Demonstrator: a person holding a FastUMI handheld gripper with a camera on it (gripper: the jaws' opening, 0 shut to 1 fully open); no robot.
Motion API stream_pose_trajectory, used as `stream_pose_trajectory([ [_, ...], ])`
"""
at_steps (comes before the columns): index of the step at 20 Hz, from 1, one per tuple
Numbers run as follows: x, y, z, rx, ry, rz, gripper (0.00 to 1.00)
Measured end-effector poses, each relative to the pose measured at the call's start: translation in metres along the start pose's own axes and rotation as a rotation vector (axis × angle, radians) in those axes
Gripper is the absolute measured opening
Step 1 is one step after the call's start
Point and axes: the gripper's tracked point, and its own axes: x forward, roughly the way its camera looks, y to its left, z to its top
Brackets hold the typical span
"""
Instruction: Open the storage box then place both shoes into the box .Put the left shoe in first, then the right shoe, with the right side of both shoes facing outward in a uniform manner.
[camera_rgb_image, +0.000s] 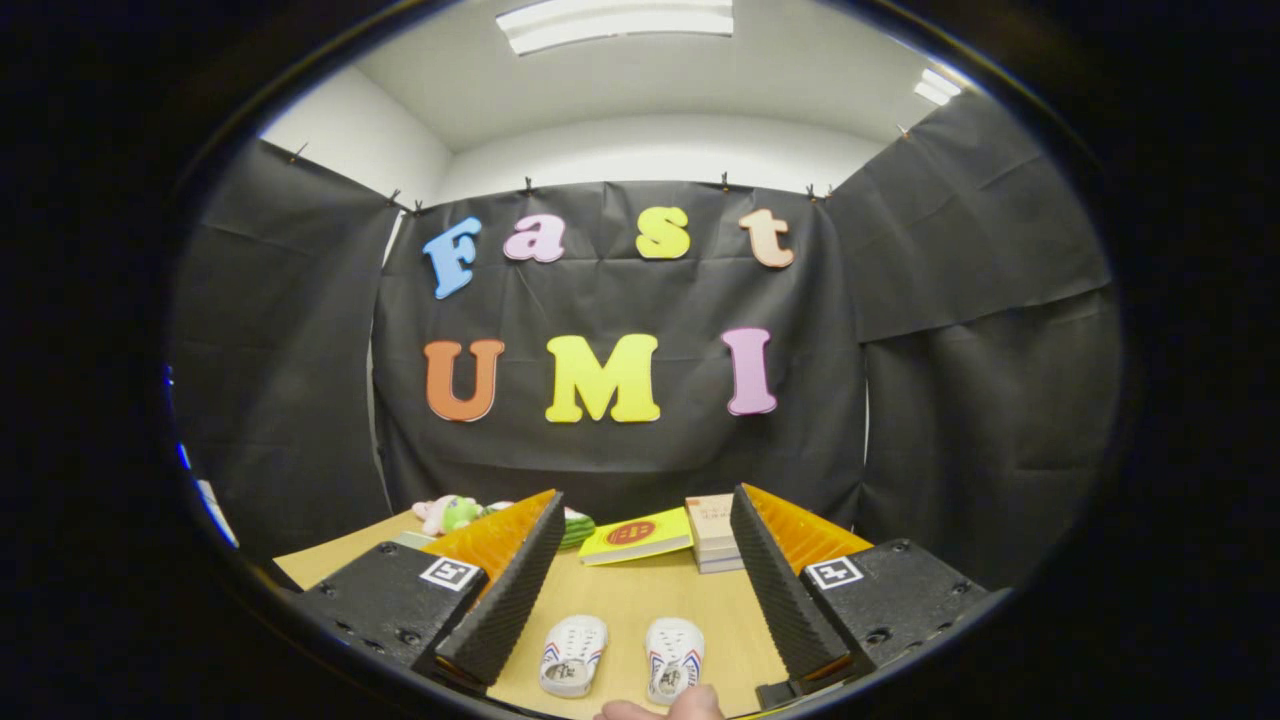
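On the table (640, 600), pale wood that runs back to the booth's wall, the clutter keeps to the far edge. Toward the far left corner lies a soft toy (448, 512), partly hidden by a finger. Near the middle of that edge a yellow book (636, 536) lies flat, and just right of it a short stack of books (712, 535).

Nearer, close to the front edge, two shoes sit side by side and slightly apart, white with striped sides. The left shoe (574, 655) and the right shoe (674, 658), taken by how they sit as a pair, lie with their long axes running from the front edge toward the far one, openings toward the front, toes away. A fingertip (665, 708) of someone's hand pokes in at the front edge, just beside the right shoe's heel.

The gripper (640, 580) hangs above the table with its fingers spread wide and nothing between them. Both shoes lie low in the gap between the fingers and closer to the camera than the tips, well below them. The long axes run along the fingers' line, so a grasp across a shoe's width looks natural once the gripper drops and tilts down.

No storage box can be made out, and opening it likely comes first.
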Motion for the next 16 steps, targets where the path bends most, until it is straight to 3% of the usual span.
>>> stream_pose_trajectory([
  [9,0.005,0.015,-0.011,0.029,0.044,0.078,1.0],
  [16,0.016,0.06,-0.063,0.151,0.196,0.329,1.0],
])
